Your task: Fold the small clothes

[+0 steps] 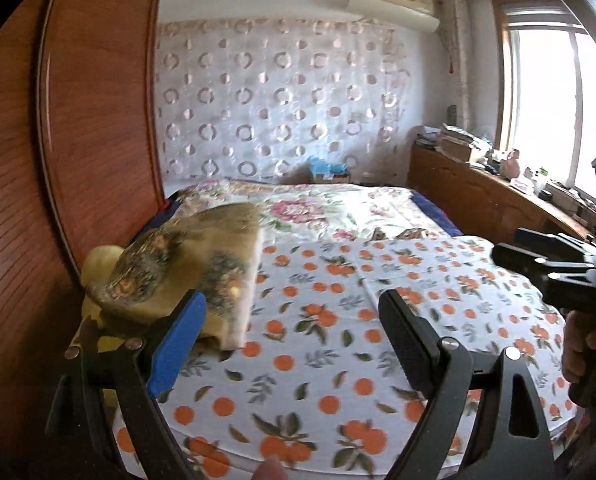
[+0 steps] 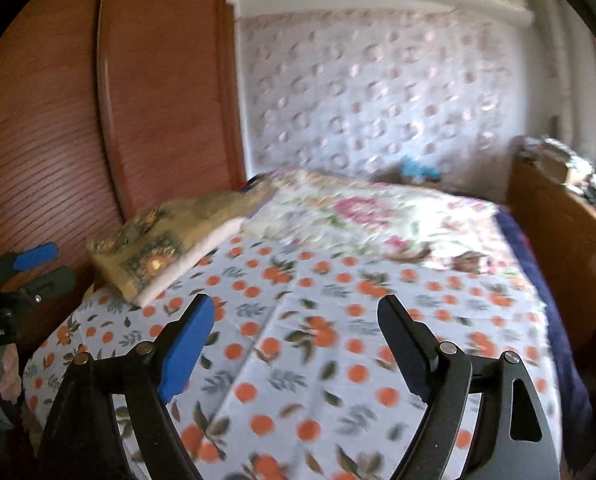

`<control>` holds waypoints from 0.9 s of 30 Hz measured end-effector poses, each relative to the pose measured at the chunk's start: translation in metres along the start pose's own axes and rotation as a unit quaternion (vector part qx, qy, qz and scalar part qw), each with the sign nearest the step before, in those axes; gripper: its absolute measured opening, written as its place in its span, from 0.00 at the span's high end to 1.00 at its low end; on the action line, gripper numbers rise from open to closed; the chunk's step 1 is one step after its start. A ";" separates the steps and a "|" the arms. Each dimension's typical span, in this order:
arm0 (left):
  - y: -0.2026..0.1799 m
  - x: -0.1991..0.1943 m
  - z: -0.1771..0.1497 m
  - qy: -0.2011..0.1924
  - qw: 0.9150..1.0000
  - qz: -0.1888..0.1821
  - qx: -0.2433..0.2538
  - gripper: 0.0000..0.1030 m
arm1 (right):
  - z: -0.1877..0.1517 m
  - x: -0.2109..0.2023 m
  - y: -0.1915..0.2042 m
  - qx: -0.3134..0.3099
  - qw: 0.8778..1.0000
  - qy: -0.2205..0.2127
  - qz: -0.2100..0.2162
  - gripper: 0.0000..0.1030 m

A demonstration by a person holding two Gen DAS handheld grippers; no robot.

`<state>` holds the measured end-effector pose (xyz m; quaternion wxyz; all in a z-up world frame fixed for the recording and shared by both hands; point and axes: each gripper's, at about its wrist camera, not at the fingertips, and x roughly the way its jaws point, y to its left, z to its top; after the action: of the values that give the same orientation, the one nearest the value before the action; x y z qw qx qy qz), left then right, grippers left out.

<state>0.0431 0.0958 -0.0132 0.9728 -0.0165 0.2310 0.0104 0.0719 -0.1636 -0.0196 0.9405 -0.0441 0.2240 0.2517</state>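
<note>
A white cloth with an orange-fruit print [image 1: 337, 340] lies spread flat on the bed; it also shows in the right wrist view [image 2: 317, 340]. My left gripper [image 1: 294, 312] is open and empty above the cloth's left part, its blue finger [image 1: 178, 344] in front of a pillow. My right gripper [image 2: 298, 316] is open and empty above the cloth's middle. In the left wrist view the right gripper [image 1: 557, 264] shows at the right edge. In the right wrist view the left gripper [image 2: 38, 268] shows at the left edge. No other small garment is visible.
A yellow-brown flowered pillow [image 1: 190, 272] [image 2: 166, 248] lies at the bed's left by the wooden headboard [image 1: 98, 120]. A floral quilt [image 1: 317, 208] covers the far bed. A cluttered wooden cabinet [image 1: 477, 188] stands at the right under a window.
</note>
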 end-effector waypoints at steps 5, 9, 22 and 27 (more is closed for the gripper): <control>-0.024 -0.019 0.013 -0.022 1.000 -0.018 0.012 0.14 | -0.009 -0.068 -0.008 0.027 0.998 -0.037 -0.031 0.17; -0.040 -0.034 0.026 -0.036 0.999 -0.021 0.023 0.14 | -0.010 -0.104 -0.009 0.030 0.997 -0.058 -0.049 0.17; -0.060 -0.055 0.037 -0.057 0.998 -0.023 0.026 0.14 | -0.028 -0.116 0.005 0.048 0.992 -0.089 -0.073 0.18; -0.060 -0.056 0.036 -0.056 0.998 -0.021 0.027 0.14 | -0.029 -0.110 0.003 0.050 0.992 -0.086 -0.075 0.17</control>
<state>0.0112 0.0368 0.0454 0.9842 0.0059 0.1762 -0.0156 -0.0261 -0.2169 0.0033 0.9736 0.0084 0.1507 0.1714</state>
